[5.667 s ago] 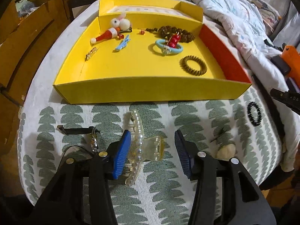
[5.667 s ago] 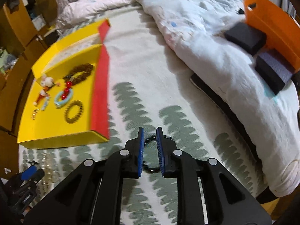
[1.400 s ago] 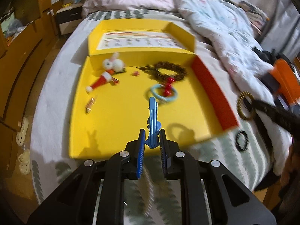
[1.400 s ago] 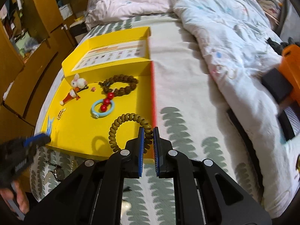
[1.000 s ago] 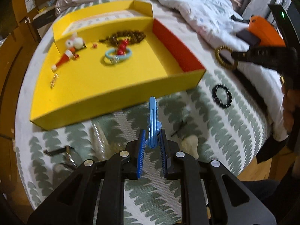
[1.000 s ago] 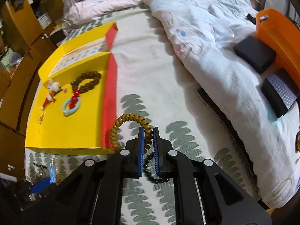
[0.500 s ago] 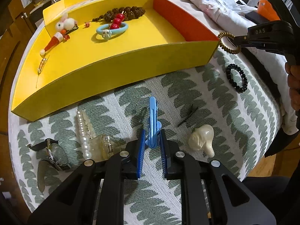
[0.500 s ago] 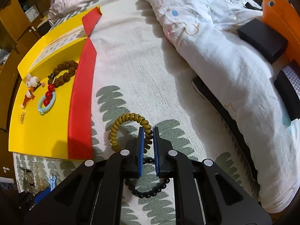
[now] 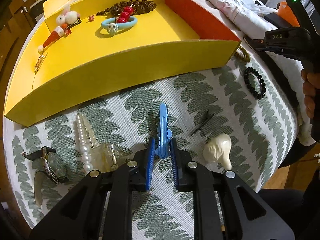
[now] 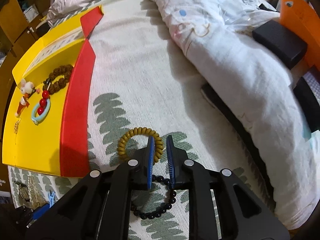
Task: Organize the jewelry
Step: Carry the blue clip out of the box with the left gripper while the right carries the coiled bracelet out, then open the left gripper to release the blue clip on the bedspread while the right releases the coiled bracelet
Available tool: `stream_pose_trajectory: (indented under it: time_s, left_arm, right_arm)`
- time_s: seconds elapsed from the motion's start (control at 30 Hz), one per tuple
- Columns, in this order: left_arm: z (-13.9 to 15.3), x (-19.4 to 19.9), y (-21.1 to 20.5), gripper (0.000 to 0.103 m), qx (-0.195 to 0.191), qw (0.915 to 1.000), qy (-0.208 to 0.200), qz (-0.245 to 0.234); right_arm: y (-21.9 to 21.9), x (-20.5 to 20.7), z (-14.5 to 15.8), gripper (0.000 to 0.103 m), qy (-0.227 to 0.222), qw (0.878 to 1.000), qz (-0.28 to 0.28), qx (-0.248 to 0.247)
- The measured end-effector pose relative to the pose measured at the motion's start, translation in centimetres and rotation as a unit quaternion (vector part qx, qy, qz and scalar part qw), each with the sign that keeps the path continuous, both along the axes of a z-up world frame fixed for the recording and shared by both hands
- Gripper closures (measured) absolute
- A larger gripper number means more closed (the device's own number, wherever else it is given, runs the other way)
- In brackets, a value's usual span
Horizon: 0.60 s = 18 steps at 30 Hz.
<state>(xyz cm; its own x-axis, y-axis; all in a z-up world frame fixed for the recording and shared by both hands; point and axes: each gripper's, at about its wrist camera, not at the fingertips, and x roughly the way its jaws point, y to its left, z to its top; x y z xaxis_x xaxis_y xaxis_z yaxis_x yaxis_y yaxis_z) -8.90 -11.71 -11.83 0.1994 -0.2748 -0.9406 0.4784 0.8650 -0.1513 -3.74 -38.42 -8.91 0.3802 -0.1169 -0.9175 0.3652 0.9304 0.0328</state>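
A yellow tray [image 9: 120, 64] with a red side wall holds a rabbit clip [image 9: 66, 19], a brown bead bracelet [image 9: 136, 5], a light blue band with red beads [image 9: 118, 23] and a small gold clip. My left gripper [image 9: 162, 146] has its jaws slightly parted around a blue hair clip [image 9: 163, 128] lying on the leaf-patterned cloth. My right gripper [image 10: 160, 146] has its jaws slightly parted beside a mustard coil hair tie [image 10: 138, 146] resting on the cloth, right of the tray [image 10: 74, 108]. A black bead bracelet [image 10: 158, 210] lies under it.
On the cloth near the left gripper lie a pearl claw clip [image 9: 88, 138], a wristwatch [image 9: 52, 164], a cream shell-like clip [image 9: 218, 150], a black hairpin [image 9: 202, 124] and the black bracelet [image 9: 255, 83]. A white duvet [image 10: 230, 60] and an orange box [image 10: 300, 24] lie right.
Both grippers carried items out of the tray and lowered them to the cloth. Both jaws have just parted slightly; the blue clip and the coil tie now rest on the cloth.
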Motion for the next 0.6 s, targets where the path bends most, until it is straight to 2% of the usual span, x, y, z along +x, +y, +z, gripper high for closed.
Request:
stream_pose_trajectory:
  time_s: [0.27,0.43,0.6]
  left_arm:
    - [1.4,0.5,1.2,0.086,-0.016,0.9998,-0.003,0.006]
    - [1.5,0.0,1.3,0.072,-0.012,0.9999,-0.005,0.002]
    - [2.4,0.1,1.3,0.071,-0.02,0.9997,-0.016,0.007]
  right_arm:
    - [0.8,-0.3,1.5,0.084,-0.015,1.0,0.008,0.002]
    - [1.7,-0.1,1.9,0.084,-0.02,1.0,0.014,-0.001]
    - [2.3,-0.2,2.8,0.084,-0.035,0.999,0.018,-0.004]
